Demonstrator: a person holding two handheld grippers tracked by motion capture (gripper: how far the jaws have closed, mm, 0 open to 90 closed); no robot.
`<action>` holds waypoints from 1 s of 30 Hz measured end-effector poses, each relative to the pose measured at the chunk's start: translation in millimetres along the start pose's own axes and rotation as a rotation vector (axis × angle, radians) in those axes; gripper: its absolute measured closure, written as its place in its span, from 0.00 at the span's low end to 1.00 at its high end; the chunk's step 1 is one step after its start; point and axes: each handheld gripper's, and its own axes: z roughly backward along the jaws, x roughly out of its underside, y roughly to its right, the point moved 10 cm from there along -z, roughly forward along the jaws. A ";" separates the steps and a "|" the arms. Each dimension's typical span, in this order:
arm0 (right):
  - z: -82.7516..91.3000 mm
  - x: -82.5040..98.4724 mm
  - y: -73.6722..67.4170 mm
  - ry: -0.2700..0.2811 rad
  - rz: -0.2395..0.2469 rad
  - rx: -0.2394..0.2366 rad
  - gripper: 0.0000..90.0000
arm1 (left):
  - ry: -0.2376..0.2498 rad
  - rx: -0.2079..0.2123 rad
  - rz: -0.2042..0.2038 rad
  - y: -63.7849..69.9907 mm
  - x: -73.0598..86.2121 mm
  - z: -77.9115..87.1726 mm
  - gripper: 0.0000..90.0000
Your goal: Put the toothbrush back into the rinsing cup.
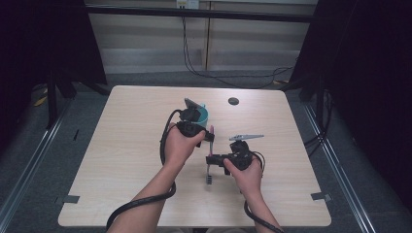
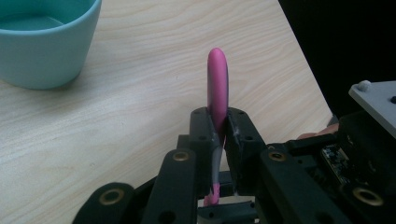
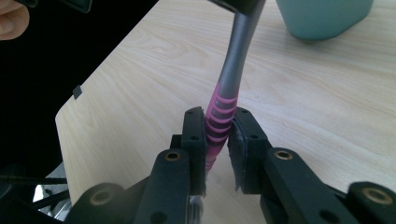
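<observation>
Pink-grey toothbrush [image 3: 223, 112] — clamped between both hand-held grippers' jaws.

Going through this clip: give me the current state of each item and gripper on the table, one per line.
toothbrush: off the table, gripped at both ends, bristle end toward the person.
left gripper: shut on the toothbrush's pink handle end.
right gripper: jaws around the pink-striped part, pads touching it.
teal cup: upright on the table, nothing visible inside it.
table: bare light wood, with a small dark disc near the far edge.
</observation>
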 end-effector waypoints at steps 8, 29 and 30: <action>7.5 -2.8 4.1 -0.028 0.020 0.031 0.87 | 0.013 0.024 -0.030 8.2 -1.6 3.3 0.90; 21.8 -6.3 10.3 -0.111 0.079 0.078 0.87 | 0.103 -0.015 -0.256 6.6 -8.5 15.2 0.46; 23.4 -6.0 11.8 -0.116 0.082 0.085 0.87 | 0.109 -0.018 -0.276 5.4 -8.4 16.5 0.46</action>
